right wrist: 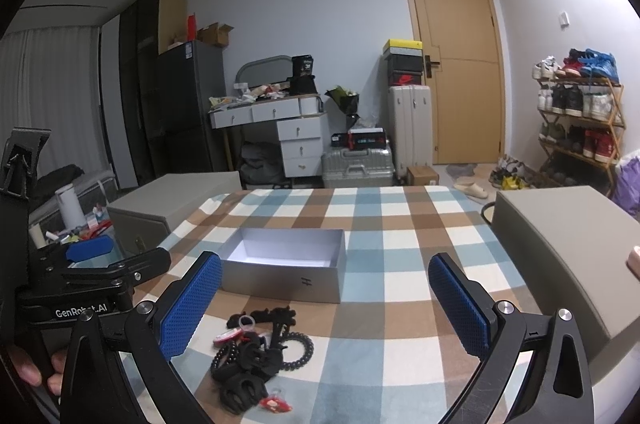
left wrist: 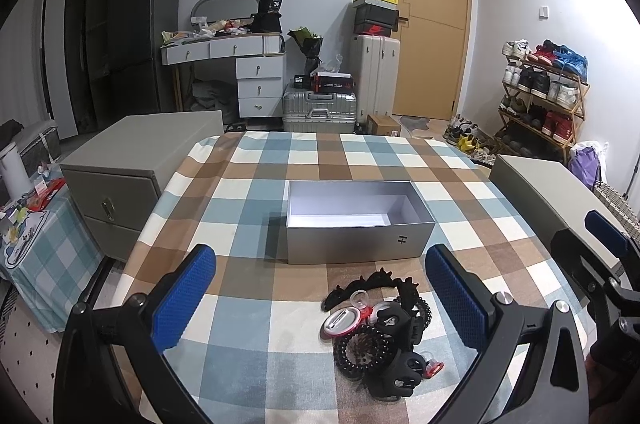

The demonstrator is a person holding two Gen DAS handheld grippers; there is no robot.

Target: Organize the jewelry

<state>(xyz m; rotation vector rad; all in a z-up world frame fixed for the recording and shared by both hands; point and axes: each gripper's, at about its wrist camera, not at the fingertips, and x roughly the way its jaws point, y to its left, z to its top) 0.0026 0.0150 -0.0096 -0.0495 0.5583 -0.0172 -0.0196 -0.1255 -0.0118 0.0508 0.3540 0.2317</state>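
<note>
Room: bedroom with a wooden door (left wrist: 430, 24) at upper right, a shoe rack (left wrist: 544, 92) at right, suitcases (left wrist: 320, 112) and a white dresser (left wrist: 240, 72) along the far wall.
Surface: table under a blue, brown and cream checked cloth (left wrist: 256, 192) filling the lower half of both views.
Jewelry pile: heap of black hair claws, coiled ties, a beaded band and small red-and-white pieces (left wrist: 380, 332) lying on the cloth at lower centre of the left view, and lower centre-left of the right view (right wrist: 260, 356).
Box: open grey box with a white inside (left wrist: 360, 224), just beyond the pile and apart from it; nothing visible inside (right wrist: 288, 268).
Left gripper: (left wrist: 320, 304) blue pads spread wide, holding nothing, the pile lying between and ahead of them; also seen at the left edge of the right view (right wrist: 92, 256).
Right gripper: (right wrist: 328, 308) pads spread wide, holding nothing, the pile toward its left pad; its tip shows at the right edge of the left view (left wrist: 604, 236).
Sides: grey cabinets beside the table, one left (left wrist: 132, 176), one right (right wrist: 568, 256).
</note>
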